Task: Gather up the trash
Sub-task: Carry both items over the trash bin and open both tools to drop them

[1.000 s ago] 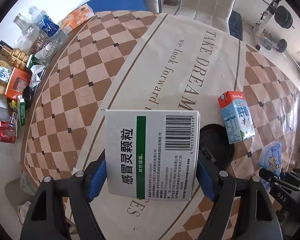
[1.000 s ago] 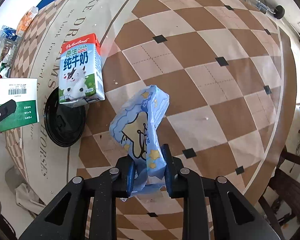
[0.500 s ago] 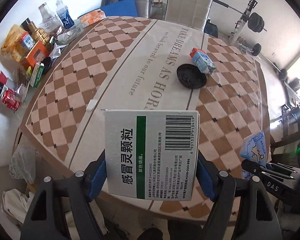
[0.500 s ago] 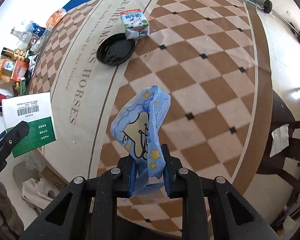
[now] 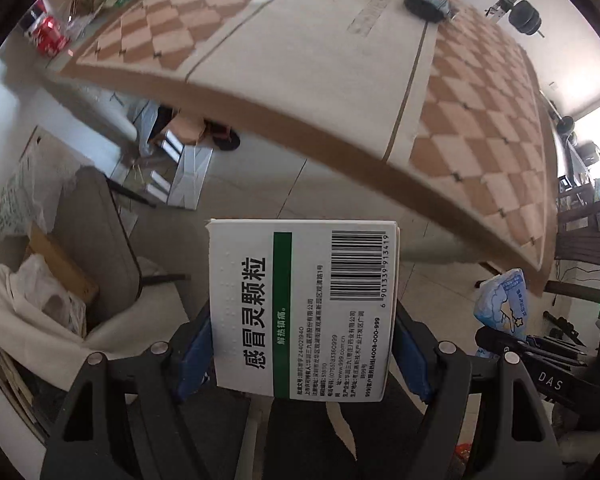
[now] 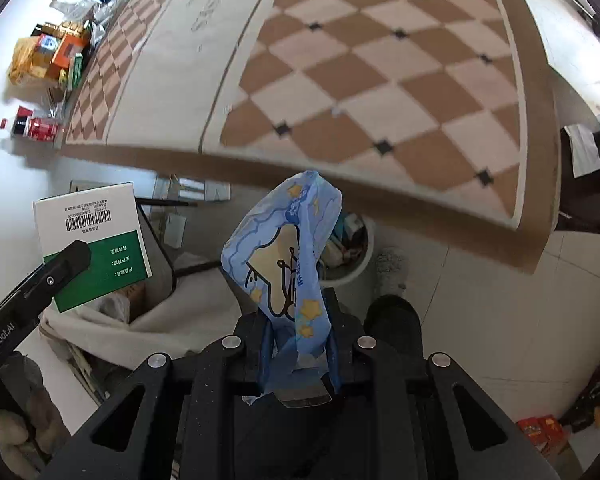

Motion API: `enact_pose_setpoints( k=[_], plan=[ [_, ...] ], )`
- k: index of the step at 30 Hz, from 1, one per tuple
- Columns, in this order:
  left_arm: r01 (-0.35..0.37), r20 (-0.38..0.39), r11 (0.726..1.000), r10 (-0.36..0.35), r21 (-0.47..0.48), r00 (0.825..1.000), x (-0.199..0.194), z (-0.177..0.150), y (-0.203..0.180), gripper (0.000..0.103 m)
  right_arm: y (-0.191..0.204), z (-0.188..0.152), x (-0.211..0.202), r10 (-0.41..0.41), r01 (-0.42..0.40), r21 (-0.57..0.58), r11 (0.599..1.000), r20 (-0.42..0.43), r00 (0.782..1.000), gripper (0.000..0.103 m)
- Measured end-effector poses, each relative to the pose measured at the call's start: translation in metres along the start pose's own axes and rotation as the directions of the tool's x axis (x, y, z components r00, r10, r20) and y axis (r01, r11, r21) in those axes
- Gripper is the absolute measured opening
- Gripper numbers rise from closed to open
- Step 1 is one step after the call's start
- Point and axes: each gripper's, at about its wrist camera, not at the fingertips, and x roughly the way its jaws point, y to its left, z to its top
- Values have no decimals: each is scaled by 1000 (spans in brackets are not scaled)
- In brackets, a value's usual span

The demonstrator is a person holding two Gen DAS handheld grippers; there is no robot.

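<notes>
Left wrist view: the left gripper (image 5: 302, 354) points down past the near edge of the table (image 5: 340, 40), over pale floor tiles. Its blue-padded fingers (image 5: 194, 348) stand fairly wide apart and press on both sides of a white medicine box (image 5: 302, 304), which bears a green stripe, black characters and a barcode. The box hangs in the air, off the table. Only this view shows the far end of the table, where a black round lid (image 5: 420, 2) lies with a small carton touching it, and a grey chair seat (image 5: 100, 236) stands at lower left beside a heap of pale cloth (image 5: 28, 300). A red can (image 5: 50, 36) stands at the table's left corner. At the right edge, the right gripper (image 5: 500, 340) shows from the side with a blue wrapper (image 5: 502, 300) sticking out of it.

Right wrist view: the right gripper (image 6: 296, 344) has its fingers nearly together, clamped on the lower end of the blue wrapper (image 6: 286, 248), a crumpled packet printed with yellow stars and a cartoon figure. It too is held over the floor, just off the table edge (image 6: 340, 184). Only this view shows a round white bin (image 6: 354, 248) with rubbish in it, under the table edge and partly hidden behind the wrapper. A dark shoe (image 6: 392, 320) rests on the tiles beside the gripper. At left, the medicine box (image 6: 92, 240) shows its green face in the left gripper (image 6: 52, 276).
</notes>
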Motion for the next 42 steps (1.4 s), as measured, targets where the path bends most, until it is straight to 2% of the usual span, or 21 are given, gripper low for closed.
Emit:
enact_pose_setpoints(
  k=[3,8,10,14,17,20,24,27,32,33,35,37,42],
  plan=[
    [7,-78,999,-10,-33,997,51,-16,9,76,-6,-28,51,-16,16,-2,1000,-75,997,23],
    [23,-173,997,-35,-74,984,158,-17,11,76,-24,-43,152,-14,16,11,1000,-166,986,23],
    [30,-207,997,-45,-73,977,202,-13,10,76,-37,-40,192,-1,9,41,999,-178,984,23],
    [42,-256,997,-57,-62,965,286,-4,12,77,-60,-23,269,-16,21,28,999,-181,983,23],
    [33,-289,999,-43,-39,956,336,-5,11,78,-81,0,320,-15,22,31,999,-197,980,23],
    [62,-325,996,-80,-64,942,377,-5,14,80,-101,16,371,-7,18,44,999,-233,973,24],
    [39,-343,998,-53,-47,938,404,-5,18,101,-112,34,419,-7,16,34,999,-253,968,25],
    [19,-350,999,-35,-51,936,408,-5,21,102,-116,40,445,7,3,39,999,-268,963,33],
    [-20,-333,998,1,-55,943,399,-7,29,102,-116,46,460,15,-3,43,999,-275,961,62],
    [-32,-328,998,12,-54,945,400,-9,29,102,-116,47,458,15,-3,43,999,-269,963,66],
    [-45,-319,998,25,-54,948,393,-12,31,102,-114,47,453,3,8,41,999,-261,965,83],
    [-58,-309,997,41,-48,950,386,-15,32,102,-111,48,447,-4,15,41,999,-249,968,92],
    [-107,-278,993,91,-42,956,368,-24,33,102,-102,48,438,-25,30,19,999,-244,969,101]
  ],
)
